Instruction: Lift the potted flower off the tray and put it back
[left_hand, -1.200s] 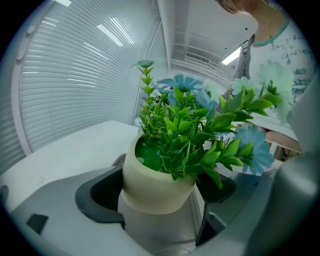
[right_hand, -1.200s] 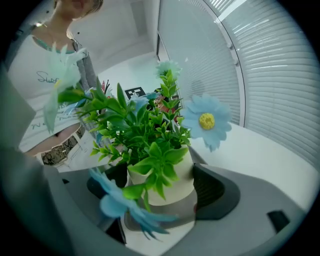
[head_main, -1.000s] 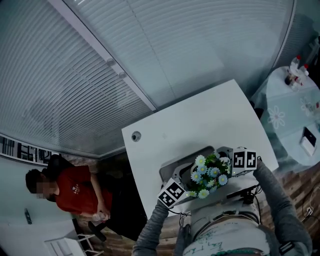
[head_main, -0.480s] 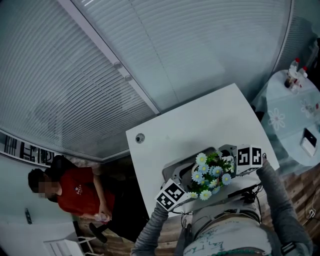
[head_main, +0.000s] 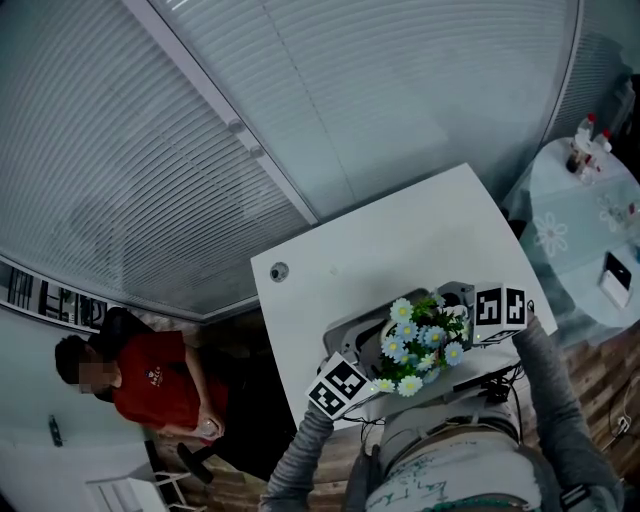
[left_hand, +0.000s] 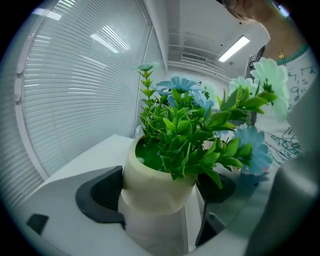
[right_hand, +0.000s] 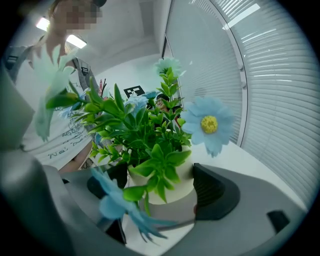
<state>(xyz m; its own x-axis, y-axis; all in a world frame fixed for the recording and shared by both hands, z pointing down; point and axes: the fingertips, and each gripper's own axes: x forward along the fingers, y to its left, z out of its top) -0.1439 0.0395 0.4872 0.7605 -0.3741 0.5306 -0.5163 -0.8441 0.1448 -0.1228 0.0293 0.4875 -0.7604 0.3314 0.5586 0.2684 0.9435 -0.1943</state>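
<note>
So at this moment both tools were on the potted flower (head_main: 420, 343), which sat right over the grey tray (head_main: 347, 334), towards the tray's end nearest the person. The tray itself lay on the white bench (head_main: 380, 235).

The left hand-held gripper (left_hand: 159, 197) had its jaws squeezed onto the cream pot (left_hand: 150, 185). One pad was pressed flat on the pot's wall and the other was tucked under the leaves on the far side of it. The right hand-held gripper (right_hand: 159, 192) was doing the same from the opposite side of the tray, pads hugging the pot's body. Honestly I couldn't tell if the base was clear of the tray or just resting on it, since the blooms covered that bit from above.

My take on doing the lift well: with two tools sharing one small round pot, they'd need to rise together at the same rate, otherwise it would likely twist in the pads and tip. Go straight up from the tray with no sideways drift, and keep the stems upright.

The wall looked smooth, so I'd guess it could slide if either squeeze went slack. For the return I'd take the same line back down onto the tray and let the base sit flat before easing either grip
</note>
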